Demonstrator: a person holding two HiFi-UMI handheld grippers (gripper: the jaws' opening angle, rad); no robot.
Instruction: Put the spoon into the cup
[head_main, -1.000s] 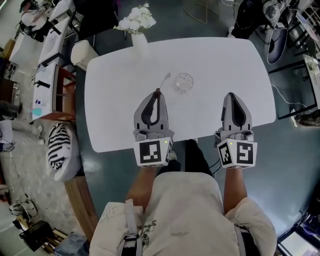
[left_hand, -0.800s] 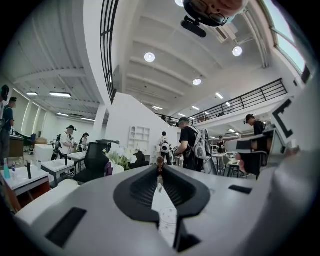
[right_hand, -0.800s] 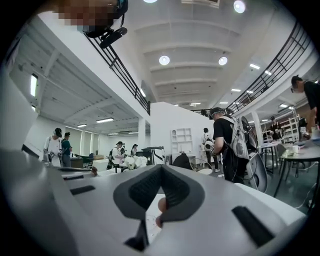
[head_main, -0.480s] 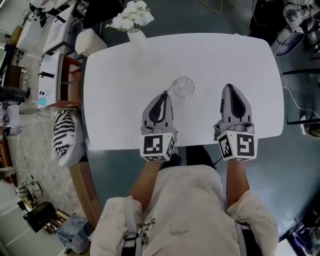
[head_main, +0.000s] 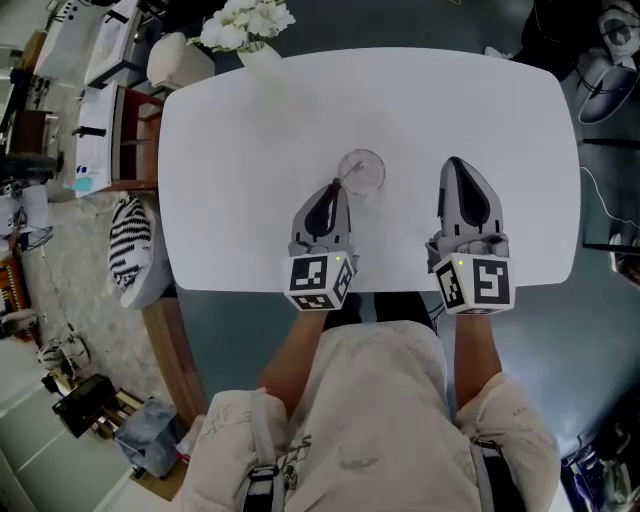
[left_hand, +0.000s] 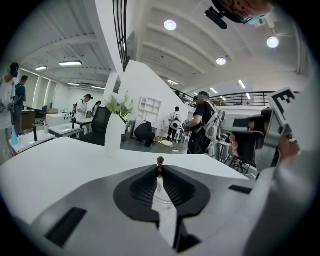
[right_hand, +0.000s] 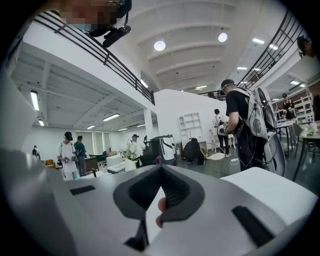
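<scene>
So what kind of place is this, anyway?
Probably a large open-plan studio or workshop hall, not a home: a high ceiling with round lights, a railed mezzanine overhead, and other people standing among white tables.

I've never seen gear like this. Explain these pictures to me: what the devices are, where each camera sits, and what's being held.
There is no robot here: a person holds a hand-operated gripper in each hand. One picture looks down from a camera on the person's head; the other two look along each gripper's own fingers. On the white table stand a glass cup and a vase of white flowers. The left gripper is closed on a thin spoon, right beside the cup. The right gripper is closed and empty.
</scene>
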